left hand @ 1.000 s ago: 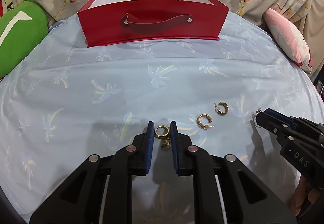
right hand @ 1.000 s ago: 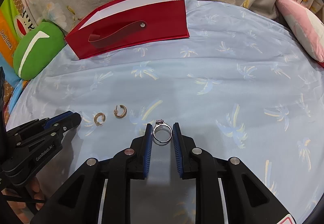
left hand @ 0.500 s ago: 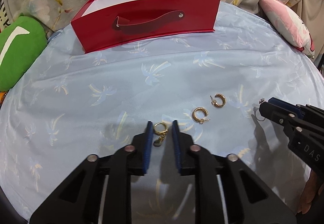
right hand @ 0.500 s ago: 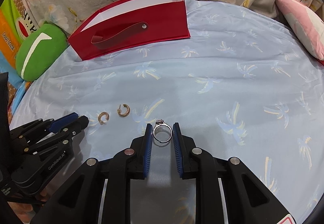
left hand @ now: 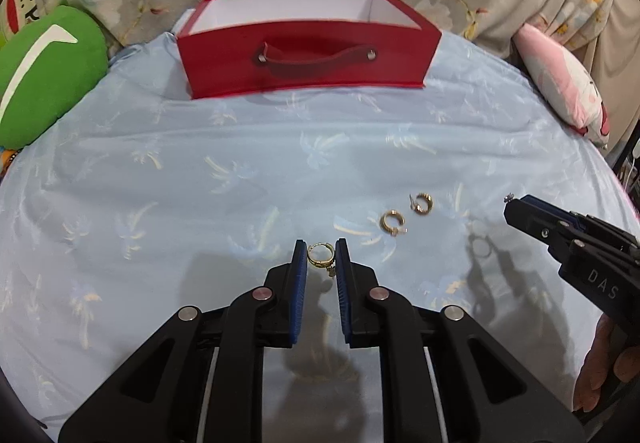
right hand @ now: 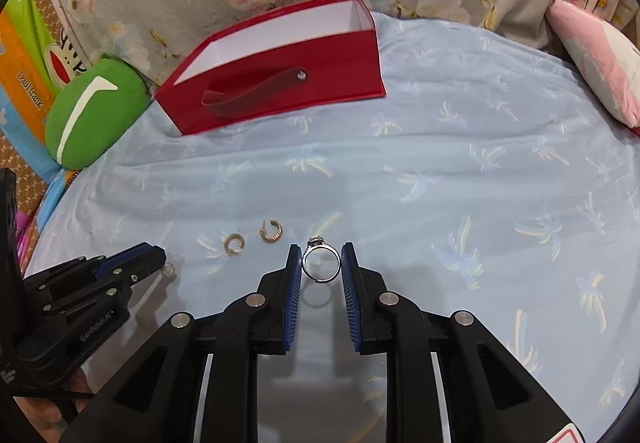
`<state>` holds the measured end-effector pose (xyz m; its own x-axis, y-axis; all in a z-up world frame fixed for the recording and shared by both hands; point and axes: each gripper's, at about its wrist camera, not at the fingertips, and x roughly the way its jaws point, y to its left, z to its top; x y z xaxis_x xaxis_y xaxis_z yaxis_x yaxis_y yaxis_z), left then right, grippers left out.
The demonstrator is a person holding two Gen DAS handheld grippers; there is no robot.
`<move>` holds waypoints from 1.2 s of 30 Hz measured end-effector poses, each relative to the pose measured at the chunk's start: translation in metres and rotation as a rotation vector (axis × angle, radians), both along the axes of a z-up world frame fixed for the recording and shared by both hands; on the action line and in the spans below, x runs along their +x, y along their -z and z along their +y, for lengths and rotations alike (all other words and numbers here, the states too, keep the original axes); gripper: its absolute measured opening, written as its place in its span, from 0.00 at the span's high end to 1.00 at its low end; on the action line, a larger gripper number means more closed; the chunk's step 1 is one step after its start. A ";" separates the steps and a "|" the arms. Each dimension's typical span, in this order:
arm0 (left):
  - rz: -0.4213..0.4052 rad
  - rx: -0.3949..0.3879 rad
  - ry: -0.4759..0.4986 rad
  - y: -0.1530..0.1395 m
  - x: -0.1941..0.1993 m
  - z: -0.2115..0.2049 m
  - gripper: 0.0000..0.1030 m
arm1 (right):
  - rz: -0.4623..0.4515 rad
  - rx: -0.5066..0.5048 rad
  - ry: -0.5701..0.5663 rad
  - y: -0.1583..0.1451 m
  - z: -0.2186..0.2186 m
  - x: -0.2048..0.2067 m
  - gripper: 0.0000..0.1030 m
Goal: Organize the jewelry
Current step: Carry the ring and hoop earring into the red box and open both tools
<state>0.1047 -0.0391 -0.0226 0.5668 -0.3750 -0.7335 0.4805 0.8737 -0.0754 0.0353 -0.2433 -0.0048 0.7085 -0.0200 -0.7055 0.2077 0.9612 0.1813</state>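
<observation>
Left gripper (left hand: 321, 259) clamps a light gold hoop earring (left hand: 320, 255); right gripper (right hand: 321, 263) pinches a stiff, slippery ring (right hand: 321, 263) across its band.

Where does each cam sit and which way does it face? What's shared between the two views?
Left wrist: on the left gripper, aimed forward and down over the blue sheet toward the red box; its fingers pinch a gold hoop earring; right gripper and some fingers show at right.
Right wrist: on the right gripper, same heading, set further right; it holds a silver ring; left gripper at lower left.
Shared: the red box, green cushion, pink cushion, two loose gold earrings.
</observation>
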 end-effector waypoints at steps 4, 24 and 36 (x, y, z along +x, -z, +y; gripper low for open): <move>-0.041 -0.019 -0.021 -0.027 0.004 0.011 0.87 | -0.040 -0.021 -0.014 -0.022 0.002 0.001 0.81; -0.290 0.005 -0.113 -0.155 0.139 0.004 0.87 | -0.243 -0.126 -0.065 -0.143 -0.018 0.140 0.81; -0.274 -0.001 -0.141 -0.156 0.253 -0.038 0.87 | -0.220 -0.153 -0.047 -0.133 -0.041 0.252 0.81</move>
